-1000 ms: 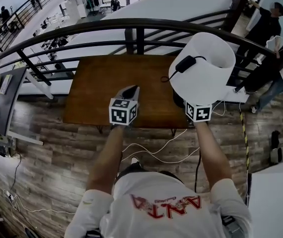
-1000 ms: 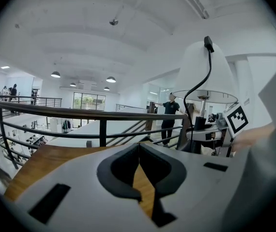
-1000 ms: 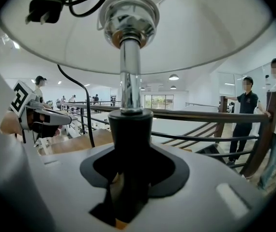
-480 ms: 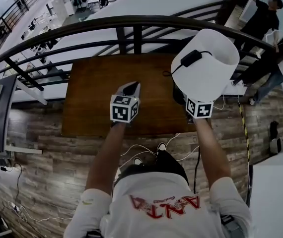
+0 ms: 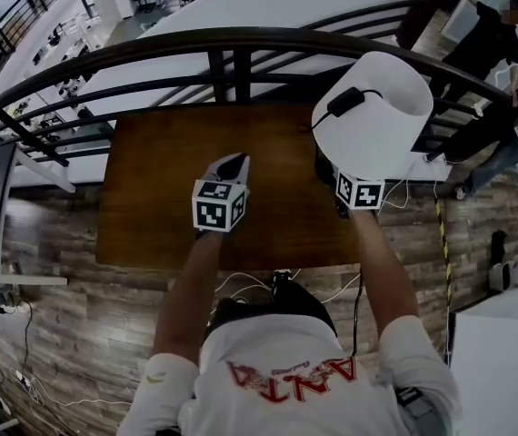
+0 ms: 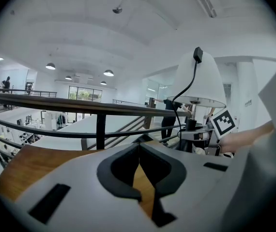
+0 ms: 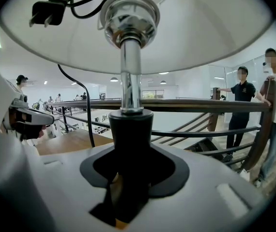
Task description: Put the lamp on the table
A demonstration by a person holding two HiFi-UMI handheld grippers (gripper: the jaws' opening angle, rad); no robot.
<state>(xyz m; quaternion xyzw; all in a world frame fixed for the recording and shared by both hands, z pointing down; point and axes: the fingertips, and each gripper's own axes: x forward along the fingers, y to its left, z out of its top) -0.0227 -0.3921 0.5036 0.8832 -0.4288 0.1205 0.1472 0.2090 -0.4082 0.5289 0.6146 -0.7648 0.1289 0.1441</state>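
- Clamping the black stem, the right gripper (image 7: 128, 178) holds the lamp (image 5: 373, 121) upright at centre right of the head view, by the table's right edge.
- Left gripper (image 5: 232, 166), jaws together and empty, hovers over the wooden table (image 5: 150, 189) at centre.
- Black railing (image 5: 150, 48) curves across the upper frame.

We're on a mezzanine in an open-plan office-type building. A black railing (image 5: 241, 42) curves past, with a wooden table (image 5: 159, 180) on plank floor (image 5: 50, 280) just on our side. Beyond it are what look like desks (image 5: 73, 82) on a lower level. Round ceiling lights (image 6: 108, 73) hang above, and a person (image 5: 493, 36) stands at its right end.
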